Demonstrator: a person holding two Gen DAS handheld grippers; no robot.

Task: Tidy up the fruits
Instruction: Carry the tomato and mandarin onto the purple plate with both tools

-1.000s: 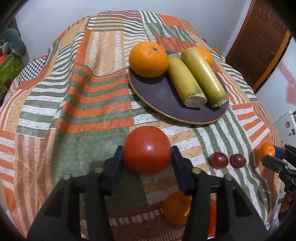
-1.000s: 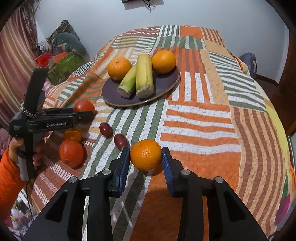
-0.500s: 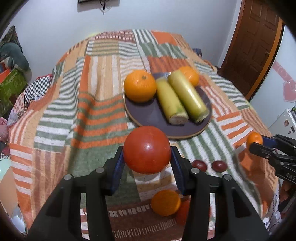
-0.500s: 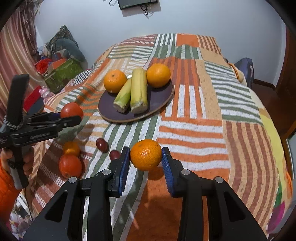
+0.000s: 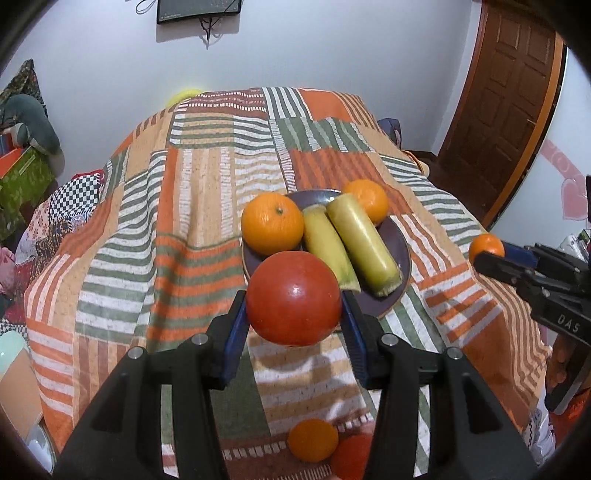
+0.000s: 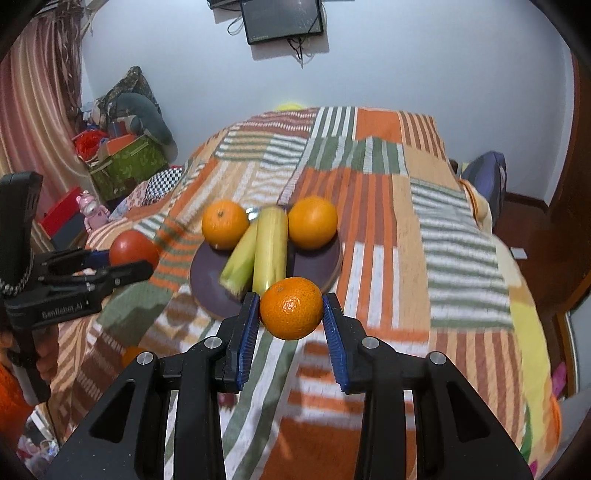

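- Both loads lifted since a second ago: more wall, a mounted screen and the far bed edge now in each view, the plate shrunk toward frame centre.
- Two dark plums seen earlier on the quilt no longer in either view.
- Left gripper pinching a tomato, blue pads pressed on both flanks; skin smooth, glossy, round, red; held clear above the quilt, at 6 o'clock of the plate.
- Right gripper clamped on a tangerine; peel pebbled, matte orange, slightly flattened sphere; in the air at 6 o'clock of the plate's near rim.
- Plate round, dark purple with a pale rim, flat and shallow.
- On it: two oranges, the left orange at 10 o'clock, the far orange at 1 o'clock; between them two corn cobs in yellow-green husk, cylindrical, lying side by side and touching.
- On the quilt at 6 o'clock of the left view, partly hidden behind the fingers: one small orange fruit and one red fruit, touching.
- Quilt a soft patchwork of orange, green, white and tan stripes, rumpled.
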